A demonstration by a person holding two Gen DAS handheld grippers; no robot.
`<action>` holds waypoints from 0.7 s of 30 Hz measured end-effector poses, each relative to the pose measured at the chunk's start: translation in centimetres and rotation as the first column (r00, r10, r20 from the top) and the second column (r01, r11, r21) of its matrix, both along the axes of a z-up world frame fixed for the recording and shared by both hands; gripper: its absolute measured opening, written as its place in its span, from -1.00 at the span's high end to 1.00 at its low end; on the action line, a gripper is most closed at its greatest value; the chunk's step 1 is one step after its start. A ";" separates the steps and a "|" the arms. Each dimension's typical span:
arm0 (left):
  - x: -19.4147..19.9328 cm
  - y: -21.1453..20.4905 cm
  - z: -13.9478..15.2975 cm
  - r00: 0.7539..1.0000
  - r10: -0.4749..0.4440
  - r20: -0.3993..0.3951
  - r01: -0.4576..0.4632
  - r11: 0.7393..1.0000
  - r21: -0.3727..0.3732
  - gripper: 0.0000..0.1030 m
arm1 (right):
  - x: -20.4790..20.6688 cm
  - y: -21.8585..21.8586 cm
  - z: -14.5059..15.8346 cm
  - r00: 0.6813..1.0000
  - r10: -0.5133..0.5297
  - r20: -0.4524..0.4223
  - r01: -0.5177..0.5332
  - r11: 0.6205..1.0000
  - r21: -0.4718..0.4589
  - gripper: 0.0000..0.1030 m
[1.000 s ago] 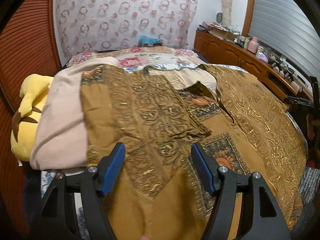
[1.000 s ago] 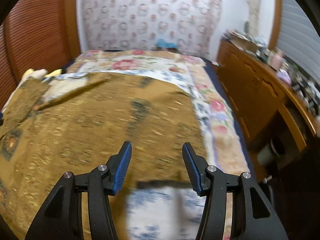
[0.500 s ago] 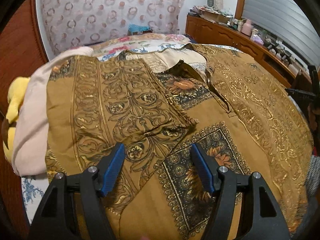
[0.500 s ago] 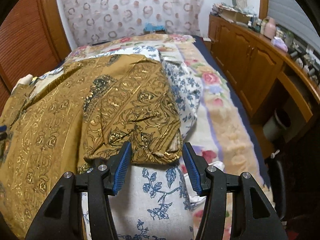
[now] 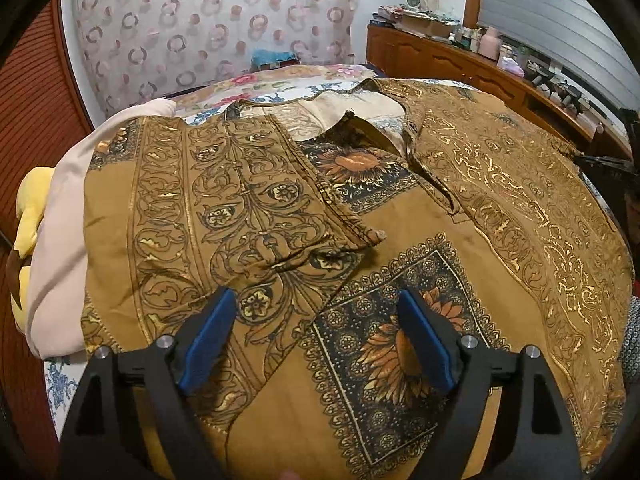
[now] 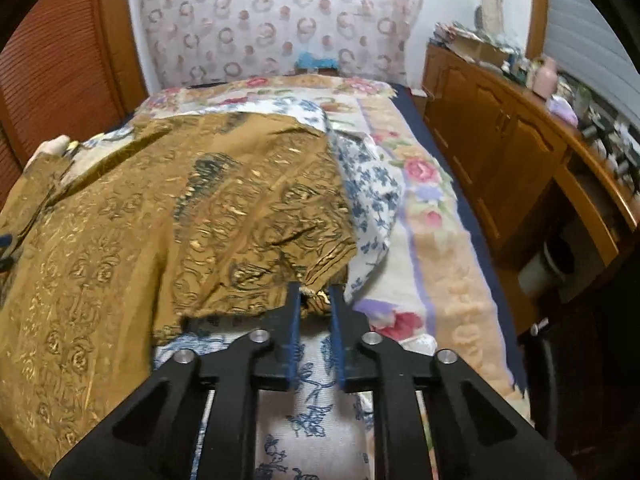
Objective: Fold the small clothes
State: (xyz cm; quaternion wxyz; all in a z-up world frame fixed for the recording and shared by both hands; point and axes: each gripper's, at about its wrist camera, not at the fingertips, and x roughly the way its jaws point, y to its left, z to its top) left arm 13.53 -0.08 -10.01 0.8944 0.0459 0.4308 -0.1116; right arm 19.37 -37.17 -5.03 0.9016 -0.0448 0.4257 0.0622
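A brown garment with gold and black floral print (image 5: 400, 240) lies spread over the bed. Its left sleeve (image 5: 224, 208) is folded inward across the chest. My left gripper (image 5: 316, 312) is open and empty, hovering over the lower front of the garment. In the right wrist view the same garment (image 6: 160, 216) covers the left half of the bed. My right gripper (image 6: 316, 300) has its jaws nearly closed on the cuff of the right sleeve (image 6: 316, 272) at the garment's right edge.
A beige cloth (image 5: 60, 216) and a yellow plush toy (image 5: 28, 208) lie at the bed's left side. A blue-flowered white sheet (image 6: 372, 200) and a floral blanket (image 6: 440, 240) lie right of the garment. A wooden cabinet (image 6: 520, 160) with clutter runs along the right.
My right gripper moved forward to the right sleeve's cuff and closed on it. My left gripper stayed open and drifted slightly closer over the garment.
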 end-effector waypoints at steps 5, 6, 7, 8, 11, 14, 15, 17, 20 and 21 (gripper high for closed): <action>0.3 -0.1 -0.1 1.000 0.016 -0.005 -0.016 1.000 0.004 -0.76 | -0.5 1.8 2.4 0.994 0.050 0.102 -0.047 0.999 -0.024 0.88; 0.3 0.0 -0.1 1.000 0.017 -0.007 -0.017 1.000 0.002 -0.77 | -0.7 2.5 3.1 0.990 0.068 0.124 -0.065 0.998 -0.026 0.88; 0.3 0.0 -0.2 1.000 0.019 -0.007 -0.019 1.000 0.003 -0.78 | -0.6 3.0 3.5 0.987 0.083 0.134 -0.080 0.996 -0.027 0.88; 0.3 0.0 -0.2 1.000 0.020 -0.008 -0.020 1.000 0.006 -0.80 | -0.6 3.6 3.9 0.985 0.099 0.143 -0.096 0.995 -0.027 0.88; 0.3 0.1 -0.2 0.999 0.032 -0.011 -0.032 0.999 0.008 -0.86 | -0.4 6.0 4.5 0.976 0.154 0.155 -0.153 0.988 -0.021 0.88; 0.4 0.1 -0.3 0.999 0.033 -0.012 -0.033 0.999 0.008 -0.86 | -0.5 8.8 4.1 0.965 0.219 0.145 -0.219 0.976 -0.018 0.88; 0.4 0.1 -0.3 0.999 0.033 -0.011 -0.033 0.999 0.008 -0.86 | -0.5 9.7 3.7 0.962 0.239 0.133 -0.239 0.971 -0.015 0.88; 0.4 0.2 -0.2 0.999 0.035 -0.010 -0.035 0.999 0.008 -0.86 | -0.7 11.4 2.4 0.956 0.276 0.099 -0.275 0.961 -0.019 0.88; 0.3 0.4 -0.1 0.999 0.033 -0.003 -0.033 0.999 0.003 -0.86 | -0.8 12.8 0.4 0.955 0.294 0.049 -0.292 0.956 -0.031 0.88; 0.1 0.4 0.0 1.000 0.030 0.001 -0.030 1.000 -0.004 -0.86 | -0.8 13.1 -0.3 0.955 0.296 0.032 -0.295 0.955 -0.030 0.88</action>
